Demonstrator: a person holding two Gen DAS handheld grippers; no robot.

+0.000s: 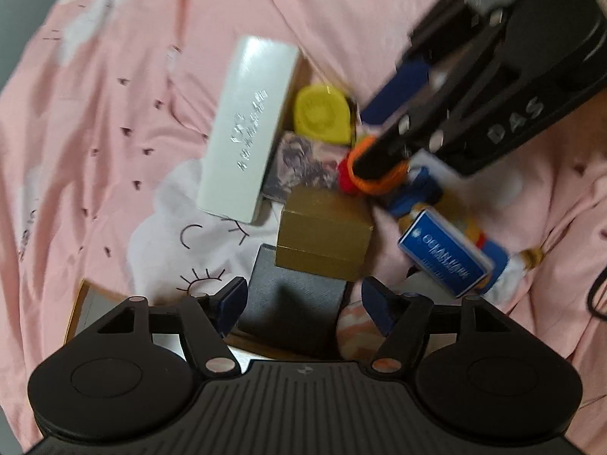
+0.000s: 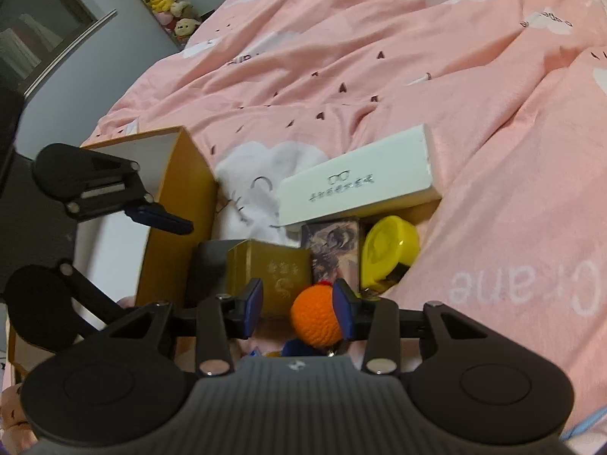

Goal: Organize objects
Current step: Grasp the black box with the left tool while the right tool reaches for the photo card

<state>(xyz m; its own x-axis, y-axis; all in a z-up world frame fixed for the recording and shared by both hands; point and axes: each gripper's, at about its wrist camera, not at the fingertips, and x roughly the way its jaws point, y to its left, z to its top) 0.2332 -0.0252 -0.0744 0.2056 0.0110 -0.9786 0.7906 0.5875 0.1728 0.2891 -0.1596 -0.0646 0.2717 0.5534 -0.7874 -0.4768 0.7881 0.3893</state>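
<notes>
Clearly a crowded pile, with room for a slip.
The right gripper (image 2: 297,313) is reaching down over the heap on the pink bed (image 2: 436,76), its fingers (image 2: 253,305) standing around the orange ball (image 2: 315,316); I cannot tell whether they are pinching it, so it may be rolling free. The left gripper (image 1: 299,303) is hovering with fingers spread, nothing between them, just over the black box (image 1: 292,299) near the gold box (image 1: 324,233). Both tools are working close together and could be knocking the white case (image 1: 248,129), the yellow tape measure (image 1: 322,115) or the blue box (image 1: 445,252) off the pile, away from the open cardboard box (image 2: 178,204) on the left.
</notes>
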